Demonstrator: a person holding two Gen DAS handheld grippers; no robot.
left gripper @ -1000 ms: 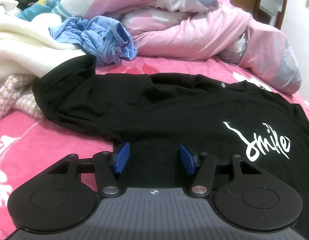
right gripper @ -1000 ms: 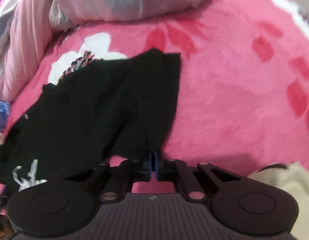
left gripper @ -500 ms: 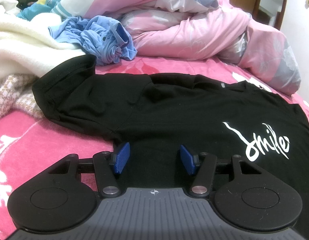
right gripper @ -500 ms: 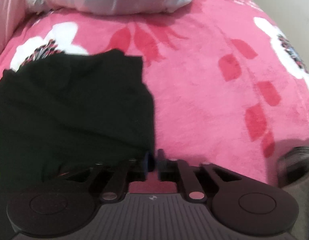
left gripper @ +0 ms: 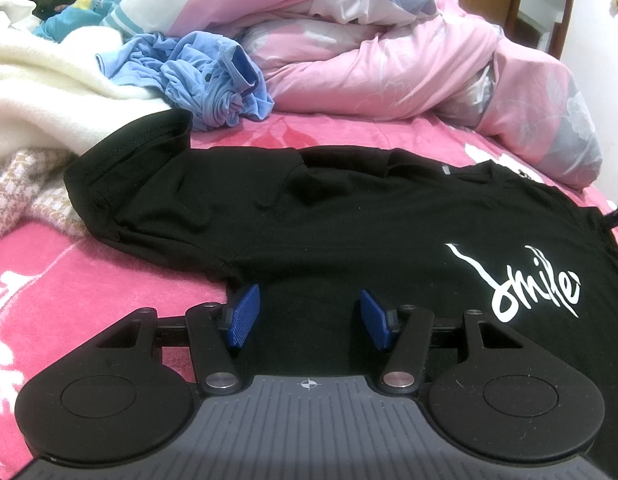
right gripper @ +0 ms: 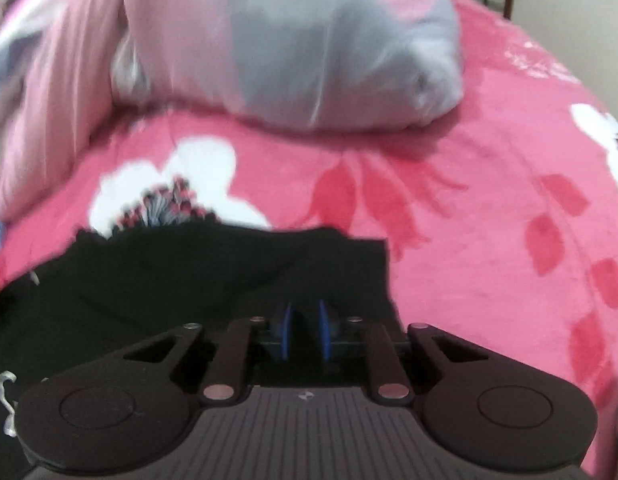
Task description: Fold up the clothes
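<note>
Home bedroom, pink floral bedspread (right gripper: 469, 184), rumpled quilt (left gripper: 389, 52), strewn clothes (left gripper: 197, 76)

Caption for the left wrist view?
Left gripper open over a black T-shirt spread on a pink floral bedspread.

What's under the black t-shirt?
The black t-shirt lies on the pink floral blanket; its left sleeve overlaps a checked knit. Anything beneath its middle is covered.

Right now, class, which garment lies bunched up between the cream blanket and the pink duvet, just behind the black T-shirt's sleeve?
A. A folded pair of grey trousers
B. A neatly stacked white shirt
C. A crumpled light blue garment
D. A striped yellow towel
C: in the left wrist view a crumpled light blue garment sits beyond the black T-shirt, between the cream blanket and the pink duvet.
</note>
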